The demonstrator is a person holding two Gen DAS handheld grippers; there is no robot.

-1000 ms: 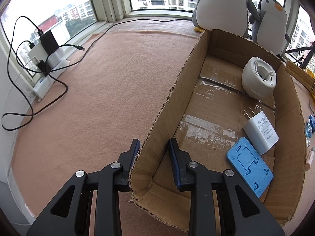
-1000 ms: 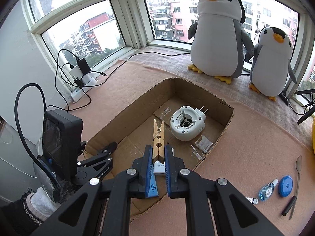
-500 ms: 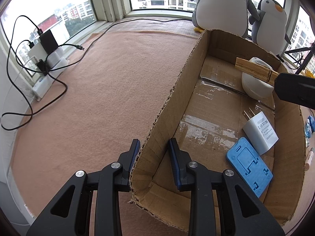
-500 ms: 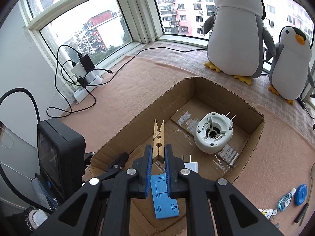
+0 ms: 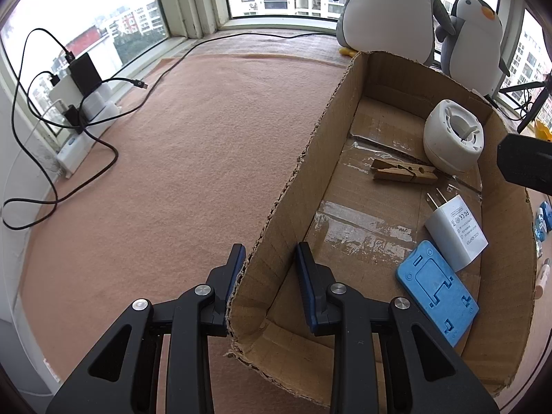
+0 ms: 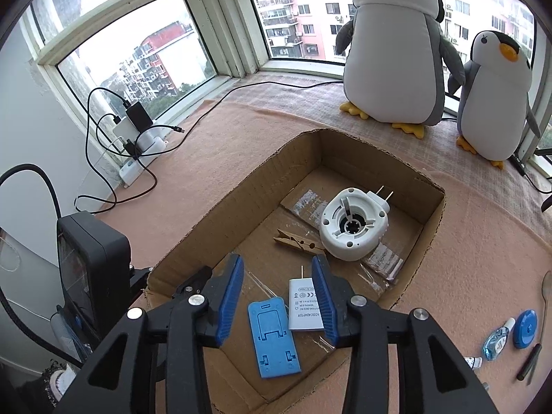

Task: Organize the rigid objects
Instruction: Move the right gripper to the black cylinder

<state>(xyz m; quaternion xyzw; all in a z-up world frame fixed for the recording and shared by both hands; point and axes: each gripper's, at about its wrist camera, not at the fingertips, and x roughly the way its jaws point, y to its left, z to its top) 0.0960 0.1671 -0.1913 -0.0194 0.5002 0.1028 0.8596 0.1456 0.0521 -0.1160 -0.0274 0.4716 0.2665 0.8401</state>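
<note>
— Where's the peg point(image 6: 299, 242)?
— Flat in the box point(image 6: 435, 227), touching the white plug-in point(image 6: 353, 229).
— The jaws?
— Right gripper point(image 6: 277, 302): wide apart, empty. Left gripper point(image 5: 270, 277): apart, straddling the box wall.

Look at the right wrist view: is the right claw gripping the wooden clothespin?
No, the right claw is open and the clothespin lies on the box floor.

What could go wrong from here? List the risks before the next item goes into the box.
1. The left gripper straddles the cardboard box wall with its jaws apart, so the box may slide or tip if bumped.
2. The right gripper hangs open right above the white adapter and blue stand; lifting away carelessly could snag them.
3. The clothespin lies against the round white plug-in device, so later drops there may pile up.
</note>
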